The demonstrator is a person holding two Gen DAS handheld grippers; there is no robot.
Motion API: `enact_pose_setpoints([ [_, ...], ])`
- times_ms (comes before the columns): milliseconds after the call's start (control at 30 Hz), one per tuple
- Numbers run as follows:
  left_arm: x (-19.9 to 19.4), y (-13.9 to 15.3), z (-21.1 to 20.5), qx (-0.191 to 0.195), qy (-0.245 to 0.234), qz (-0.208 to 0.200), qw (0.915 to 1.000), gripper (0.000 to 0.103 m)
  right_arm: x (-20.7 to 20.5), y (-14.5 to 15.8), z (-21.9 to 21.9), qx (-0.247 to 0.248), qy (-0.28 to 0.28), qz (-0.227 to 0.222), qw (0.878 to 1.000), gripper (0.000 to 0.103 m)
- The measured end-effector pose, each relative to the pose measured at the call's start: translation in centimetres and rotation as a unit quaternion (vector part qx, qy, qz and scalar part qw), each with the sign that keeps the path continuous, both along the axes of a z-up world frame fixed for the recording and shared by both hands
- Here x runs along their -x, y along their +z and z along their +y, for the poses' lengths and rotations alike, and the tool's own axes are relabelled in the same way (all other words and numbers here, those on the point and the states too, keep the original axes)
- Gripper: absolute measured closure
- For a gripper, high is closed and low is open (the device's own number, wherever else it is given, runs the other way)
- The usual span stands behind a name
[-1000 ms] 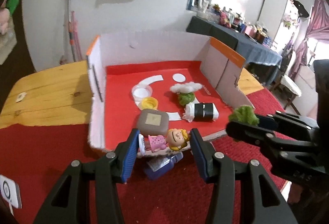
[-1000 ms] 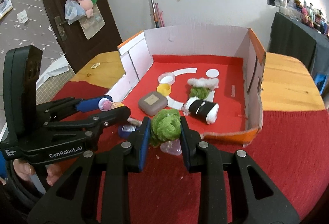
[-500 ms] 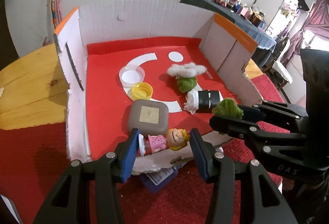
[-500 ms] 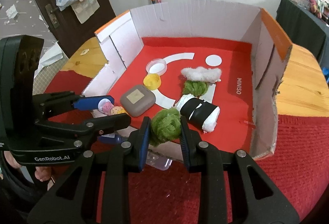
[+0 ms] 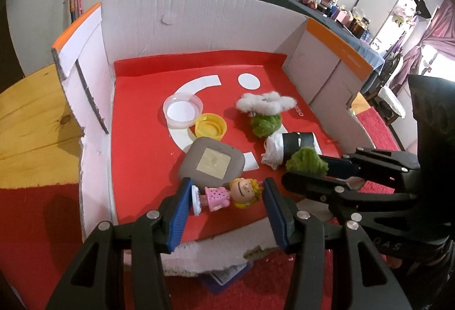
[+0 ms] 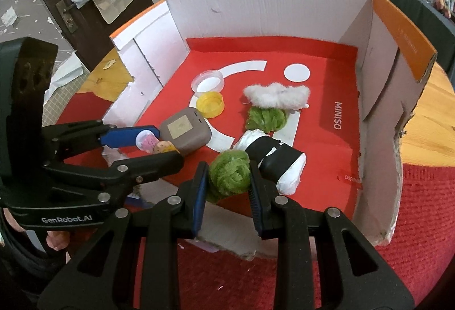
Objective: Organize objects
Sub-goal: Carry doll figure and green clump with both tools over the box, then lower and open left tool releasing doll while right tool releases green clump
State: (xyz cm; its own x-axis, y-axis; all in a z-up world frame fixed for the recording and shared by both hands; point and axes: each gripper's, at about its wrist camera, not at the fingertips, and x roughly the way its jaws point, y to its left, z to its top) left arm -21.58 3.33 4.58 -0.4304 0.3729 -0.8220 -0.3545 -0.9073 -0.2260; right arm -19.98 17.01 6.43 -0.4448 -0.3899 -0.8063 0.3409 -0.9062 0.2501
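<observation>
My left gripper (image 5: pixel 226 196) is shut on a small doll (image 5: pixel 227 195) with a pink dress and yellow hair, held over the near edge of the red-floored cardboard box (image 5: pixel 176 14). My right gripper (image 6: pixel 227 182) is shut on a green yarn ball (image 6: pixel 229 176), held over the box's front, next to a black-and-white roll (image 6: pixel 277 159). The doll (image 6: pixel 155 143) and left gripper (image 6: pixel 148 145) show in the right wrist view; the yarn ball (image 5: pixel 307 160) and right gripper (image 5: pixel 308 168) in the left wrist view.
Inside the box lie a grey square case (image 5: pixel 213 160), a yellow cap (image 5: pixel 210 128), a clear lid (image 5: pixel 183 109), a white fluffy piece (image 5: pixel 266 105) and another green yarn ball (image 5: pixel 266 124). A blue packet (image 5: pixel 224 278) lies on the red cloth (image 5: pixel 39 224) under the box front.
Both grippers have moved forward over the box's front edge, carrying the doll and the green yarn ball. The box looms closer and larger.
</observation>
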Motion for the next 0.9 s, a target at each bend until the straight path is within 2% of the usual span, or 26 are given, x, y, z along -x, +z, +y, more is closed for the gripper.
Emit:
enact_pose_setpoints([
  [500, 1.9, -0.4, 1.0, 0.019, 0.012, 0.032, 0.9992, 0.052, 1.8, -0.8, 1.0, -0.013, -0.025, 0.018, 0.999, 0.077],
  [633, 0.7, 0.1, 0.9, 0.016, -0.001, 0.033, 0.9993, 0.052, 2.0, -1.0, 1.0, -0.015, -0.024, 0.016, 0.999, 0.077],
  [800, -0.3, -0.7, 1.0, 0.003, -0.02, 0.002, 0.9998, 0.052, 1.9, -0.9, 1.1, -0.014, -0.022, 0.015, 1.0, 0.077],
  [900, -0.3, -1.1, 1.4, 0.014, -0.019, 0.004, 0.9997, 0.052, 1.8, -0.8, 1.1, -0.016, -0.019, 0.014, 1.0, 0.077],
])
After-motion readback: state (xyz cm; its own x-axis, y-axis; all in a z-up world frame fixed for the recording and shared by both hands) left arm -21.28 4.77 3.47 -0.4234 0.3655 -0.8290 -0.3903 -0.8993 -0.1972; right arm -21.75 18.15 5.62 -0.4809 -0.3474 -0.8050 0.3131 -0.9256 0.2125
